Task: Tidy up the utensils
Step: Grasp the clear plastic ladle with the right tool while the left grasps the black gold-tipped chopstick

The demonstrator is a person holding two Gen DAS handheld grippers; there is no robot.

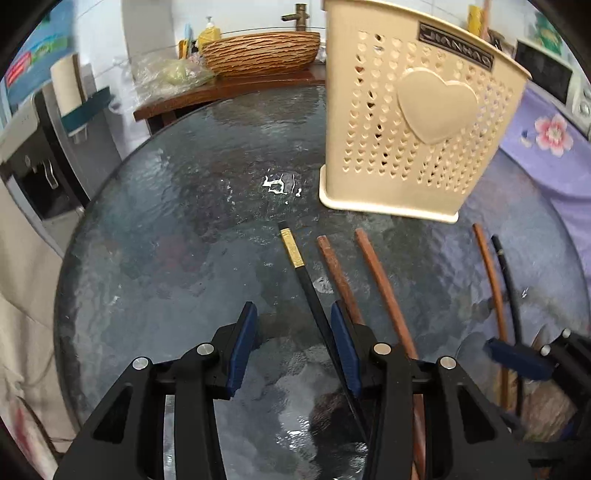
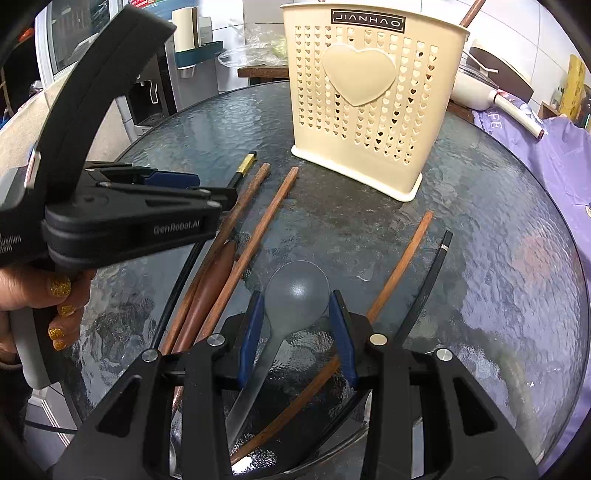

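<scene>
Your left tool (image 1: 293,334) hovers low over the round glass worktop (image 1: 177,229) with its blue pads parted. The black chopstick with the gold band (image 1: 295,258) runs along the inside of its right pad; whether the pad touches it you cannot tell, and nothing is clamped. Just right of that pad lie two brown wooden chopsticks (image 1: 376,273), and farther right a thin brown stick and a black one lie side by side.

Your right tool (image 2: 297,330) also stands partly open, its pads on either side of the bowl of the grey spoon (image 2: 297,288), which lies flat on the glass with its handle running back under the tool. The pads sit close to the bowl's edges, but a grip does not show.

The cream utensil holder (image 2: 364,99) with the heart stands upright at the far side of the worktop, a brown stick (image 2: 469,13) poking from its top.
</scene>
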